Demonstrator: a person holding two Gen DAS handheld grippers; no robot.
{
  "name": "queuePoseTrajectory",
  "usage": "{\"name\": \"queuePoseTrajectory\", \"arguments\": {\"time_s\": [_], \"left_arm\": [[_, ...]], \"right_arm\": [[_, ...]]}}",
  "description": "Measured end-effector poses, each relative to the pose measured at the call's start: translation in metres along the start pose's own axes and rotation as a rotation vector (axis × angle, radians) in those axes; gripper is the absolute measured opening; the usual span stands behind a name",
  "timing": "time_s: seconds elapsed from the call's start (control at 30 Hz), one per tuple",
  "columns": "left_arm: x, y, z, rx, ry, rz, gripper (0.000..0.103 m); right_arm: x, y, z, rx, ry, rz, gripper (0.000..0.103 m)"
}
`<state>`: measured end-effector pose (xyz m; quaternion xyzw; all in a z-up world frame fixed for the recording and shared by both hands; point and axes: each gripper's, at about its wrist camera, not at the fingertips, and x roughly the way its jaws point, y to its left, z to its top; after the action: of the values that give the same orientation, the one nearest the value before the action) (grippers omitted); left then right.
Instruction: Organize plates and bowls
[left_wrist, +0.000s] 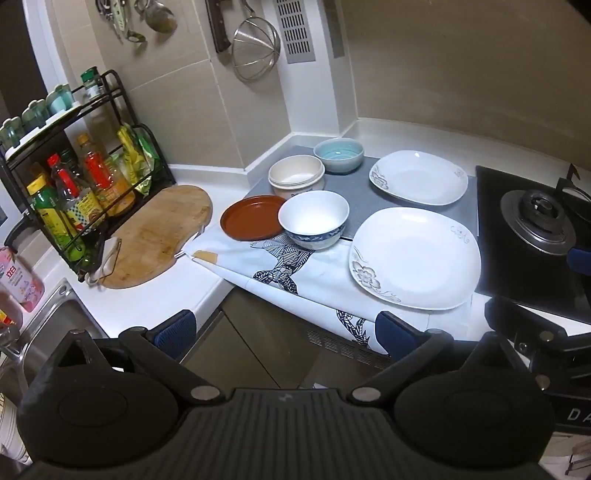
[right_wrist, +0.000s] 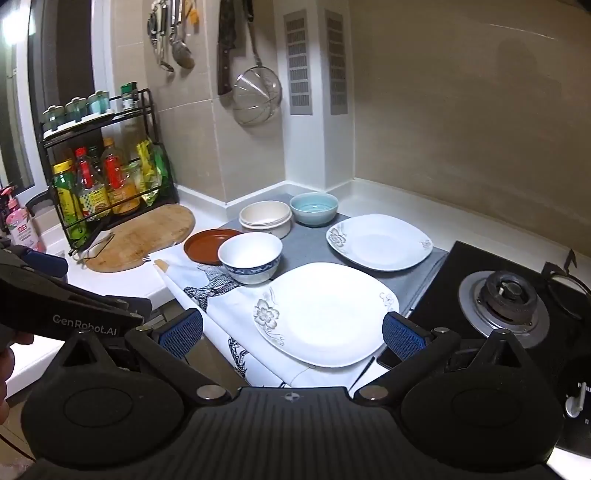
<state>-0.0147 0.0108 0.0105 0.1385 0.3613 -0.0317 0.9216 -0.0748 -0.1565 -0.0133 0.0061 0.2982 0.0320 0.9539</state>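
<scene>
Two square white plates and four bowls on white desk, tiled corner; left claw and right claw spread wide, empty.

two white square plates, grey flower print at corners. white bowl, blue patterned band outside. pale blue bowl. cream bowls. rust-brown dish. grey mat. white cloth, black geometric print. tan wooden board. blue gripper pads.

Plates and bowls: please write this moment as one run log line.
left gripper open, empty | right gripper open, over near white plate | far white plate untouched | bowls unstacked
</scene>
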Motion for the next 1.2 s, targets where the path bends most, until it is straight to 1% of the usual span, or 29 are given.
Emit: {"name": "queuePoseTrajectory", "arguments": {"time_s": [0.53,1.2], "left_arm": [[-0.002,0.004,-0.002,0.003,-0.032,-0.006,0.103],[-0.002,0.012,0.002,0.002,-0.043,-0.008,0.103]], "right_arm": [[0.001,0.002,-0.001,0.005,-0.02,-0.009,0.103],[0.005,0.008,0.004,0.003,-0.03,-0.009,0.103]]}}
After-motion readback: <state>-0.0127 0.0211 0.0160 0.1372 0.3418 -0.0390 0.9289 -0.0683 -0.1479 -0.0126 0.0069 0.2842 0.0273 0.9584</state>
